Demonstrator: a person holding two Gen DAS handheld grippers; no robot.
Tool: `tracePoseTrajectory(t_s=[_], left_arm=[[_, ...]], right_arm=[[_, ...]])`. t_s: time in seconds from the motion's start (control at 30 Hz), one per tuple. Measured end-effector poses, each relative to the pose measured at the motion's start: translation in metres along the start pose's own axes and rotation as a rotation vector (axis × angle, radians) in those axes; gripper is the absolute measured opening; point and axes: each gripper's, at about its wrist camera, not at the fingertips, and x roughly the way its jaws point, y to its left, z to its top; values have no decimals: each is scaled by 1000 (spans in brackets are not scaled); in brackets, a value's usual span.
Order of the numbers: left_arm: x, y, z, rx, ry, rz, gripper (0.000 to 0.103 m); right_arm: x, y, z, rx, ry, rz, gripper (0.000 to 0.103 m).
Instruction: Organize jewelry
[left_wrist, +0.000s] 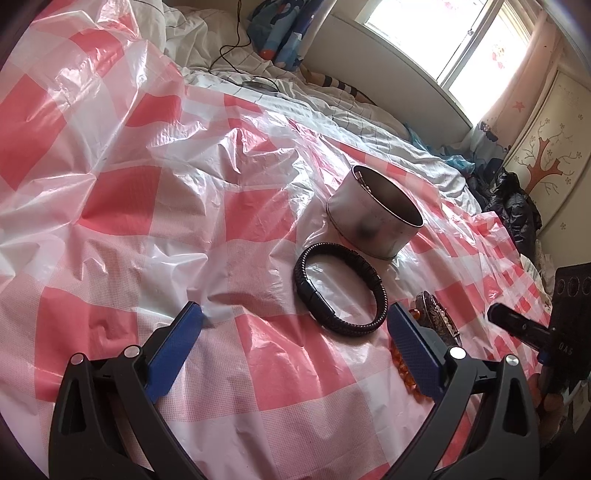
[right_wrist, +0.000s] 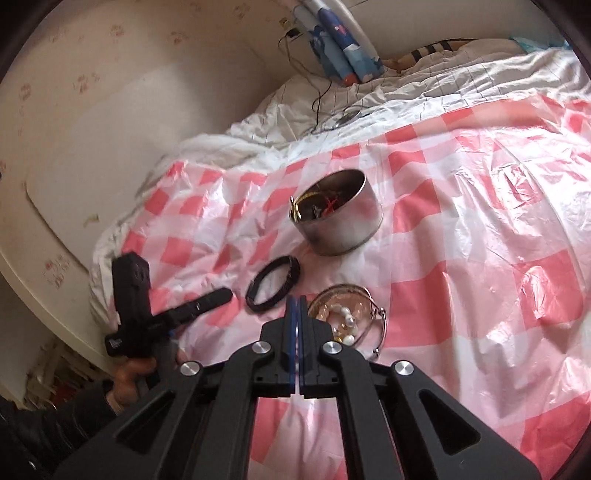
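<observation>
A black braided bracelet (left_wrist: 340, 286) lies on the pink checked plastic sheet (left_wrist: 147, 206), just in front of a round metal tin (left_wrist: 373, 212). My left gripper (left_wrist: 293, 325) is open, with its blue fingers (left_wrist: 173, 347) low over the sheet just short of the bracelet. In the right wrist view the tin (right_wrist: 338, 214) holds several jewelry pieces. The bracelet (right_wrist: 273, 284) lies before it, beside a small glass dish (right_wrist: 345, 314) of pearls and beads. My right gripper (right_wrist: 297, 306) is shut and empty above the dish's left edge. The left gripper (right_wrist: 207, 302) shows at the left.
Orange beads (left_wrist: 404, 365) lie by the left gripper's right finger, next to the dish (left_wrist: 436, 317). A rumpled white duvet (right_wrist: 406, 92), a black cable (left_wrist: 229, 48) and a blue patterned pillow (left_wrist: 284, 33) lie at the bed's far end. Dark clothes (left_wrist: 513, 206) are piled at the right.
</observation>
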Motion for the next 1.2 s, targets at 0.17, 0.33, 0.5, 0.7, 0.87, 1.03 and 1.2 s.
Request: tracePoseTrajectory(t_s=[0.17, 0.33, 0.5, 0.7, 0.87, 1.03, 1.2], left_arm=[[2, -1, 0, 6, 5, 11, 96], [2, -1, 0, 6, 4, 11, 96], [1, -1, -1, 4, 1, 6, 96], [1, -1, -1, 4, 2, 7, 96], [-1, 0, -2, 2, -5, -12, 96], [-11, -25, 0, 115, -31, 9, 95], [0, -93, 5, 384, -15, -7, 96]], right_arm=[[19, 29, -3, -239, 74, -149, 64], [47, 43, -8, -401, 185, -271, 11], [39, 37, -9, -353, 160, -239, 4], [-6, -3, 2, 24, -13, 49, 4], [-34, -39, -6, 255, -148, 217, 4], [-45, -77, -27, 417, -231, 294, 4], [-45, -98, -47, 496, -259, 344, 4]])
